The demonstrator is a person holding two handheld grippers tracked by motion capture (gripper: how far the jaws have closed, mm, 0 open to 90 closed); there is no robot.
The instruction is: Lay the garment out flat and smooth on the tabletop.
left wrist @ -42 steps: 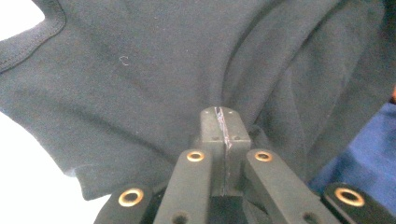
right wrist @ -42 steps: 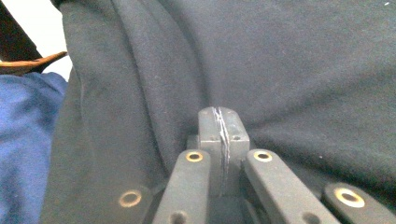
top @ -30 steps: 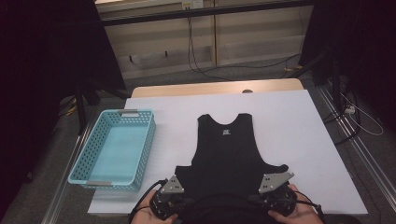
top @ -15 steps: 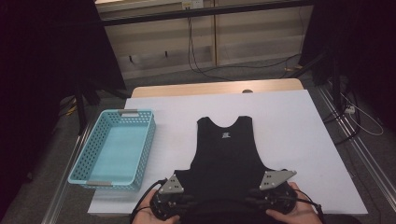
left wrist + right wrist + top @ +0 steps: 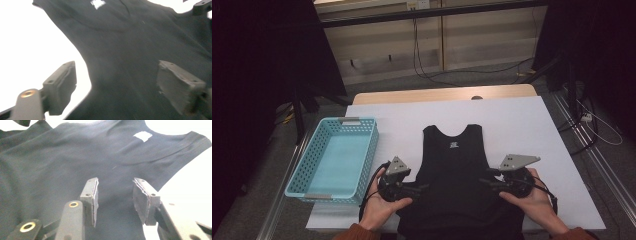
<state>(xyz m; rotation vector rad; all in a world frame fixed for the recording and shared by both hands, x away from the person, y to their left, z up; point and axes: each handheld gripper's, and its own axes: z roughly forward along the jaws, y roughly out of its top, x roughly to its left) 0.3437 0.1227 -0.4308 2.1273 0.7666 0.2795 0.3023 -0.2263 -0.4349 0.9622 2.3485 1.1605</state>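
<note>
White tabletop [image 5: 532, 125] under dim light, cables and pale panels behind: black vest [image 5: 454, 170] lies flat at centre, neck hole away from the person, white label just below the neck, hem hanging over the near edge. Teal basket [image 5: 307, 170] sits well left of the vest, apart from it.

L gripper [image 5: 419, 189], held in the person's left hand [image 5: 379, 207], reaches the vest's left edge below the armhole. Its fingers [image 5: 61, 85] have just been opening and now stand wide, one over bare tabletop, the other over the cloth; vest edge runs between them, not pinched.

R gripper [image 5: 486, 182], in the right hand [image 5: 532, 200], is at the vest's right edge, opposite the L one. Its fingers [image 5: 91, 197] have also just parted, to a moderate gap, hovering over the cloth w/ nothing clamped.
</note>
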